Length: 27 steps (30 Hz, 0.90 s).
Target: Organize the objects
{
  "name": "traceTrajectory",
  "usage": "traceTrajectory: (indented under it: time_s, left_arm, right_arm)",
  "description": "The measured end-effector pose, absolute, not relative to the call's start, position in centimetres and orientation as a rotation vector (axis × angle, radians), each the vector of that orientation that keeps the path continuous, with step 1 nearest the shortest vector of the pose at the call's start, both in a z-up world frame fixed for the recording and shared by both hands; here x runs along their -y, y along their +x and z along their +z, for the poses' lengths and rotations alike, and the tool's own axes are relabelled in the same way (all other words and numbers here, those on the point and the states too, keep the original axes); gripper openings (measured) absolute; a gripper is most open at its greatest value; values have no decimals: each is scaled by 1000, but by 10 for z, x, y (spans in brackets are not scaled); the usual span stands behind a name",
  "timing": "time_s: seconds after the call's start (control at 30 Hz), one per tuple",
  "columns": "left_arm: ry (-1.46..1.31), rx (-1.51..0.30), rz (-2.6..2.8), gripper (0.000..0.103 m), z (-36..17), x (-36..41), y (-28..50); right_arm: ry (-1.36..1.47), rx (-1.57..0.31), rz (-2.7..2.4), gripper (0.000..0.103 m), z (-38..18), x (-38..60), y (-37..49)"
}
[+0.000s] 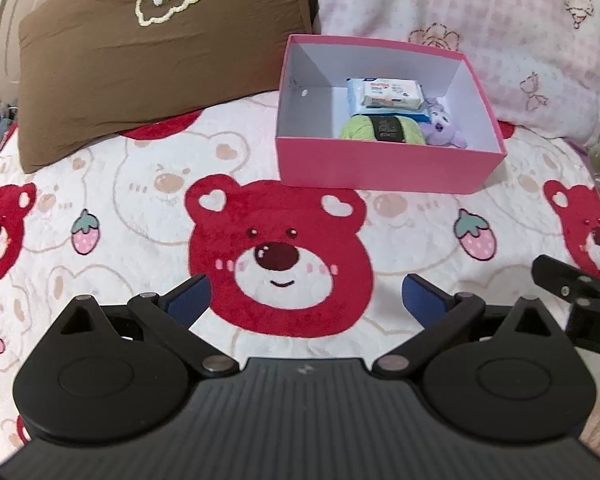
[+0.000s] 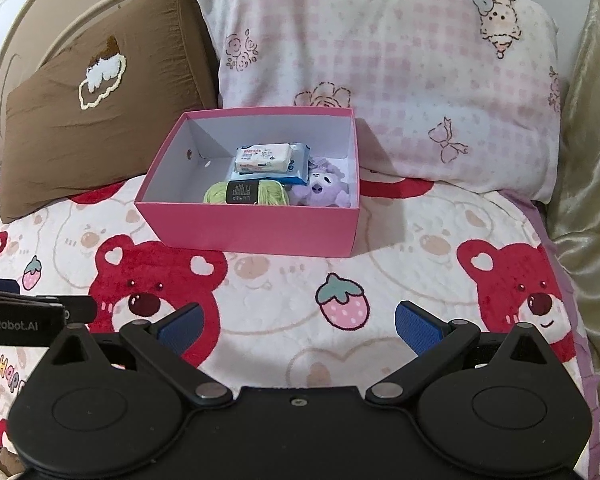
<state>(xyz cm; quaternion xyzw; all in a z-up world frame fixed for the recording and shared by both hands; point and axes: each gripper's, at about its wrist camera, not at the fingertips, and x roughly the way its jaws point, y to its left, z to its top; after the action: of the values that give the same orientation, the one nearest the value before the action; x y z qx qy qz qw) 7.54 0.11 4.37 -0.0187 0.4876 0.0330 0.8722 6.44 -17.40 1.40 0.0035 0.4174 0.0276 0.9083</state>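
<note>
A pink open box point(image 1: 384, 168) point(image 2: 252, 232) stands on the bed ahead of both grippers. Inside it lie a white wipes pack point(image 1: 392, 94) point(image 2: 264, 157) on a blue pack point(image 2: 298, 168), a green yarn ball point(image 1: 380, 130) point(image 2: 244, 192) with a black label, and a purple plush toy point(image 1: 444, 126) point(image 2: 320, 192). My left gripper point(image 1: 306, 300) is open and empty, hovering over the blanket short of the box. My right gripper point(image 2: 298, 326) is open and empty, also short of the box. The right gripper shows at the left wrist view's right edge point(image 1: 572, 284); the left one at the right wrist view's left edge point(image 2: 40, 312).
The bed is covered by a white blanket with red bears and strawberries point(image 1: 280, 256) point(image 2: 340, 304). A brown pillow point(image 1: 140, 60) point(image 2: 92, 120) lies back left, a pink-checked pillow point(image 1: 480, 40) point(image 2: 380, 72) behind the box. A gold fabric point(image 2: 580, 160) runs along the right side.
</note>
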Motion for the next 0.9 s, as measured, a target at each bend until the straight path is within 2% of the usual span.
traceTrajectory:
  time_s: [0.9]
  left_arm:
    - [-49, -1115, 158, 103, 27, -8, 88]
  right_arm:
    - [8, -891, 71, 103, 6, 178, 66]
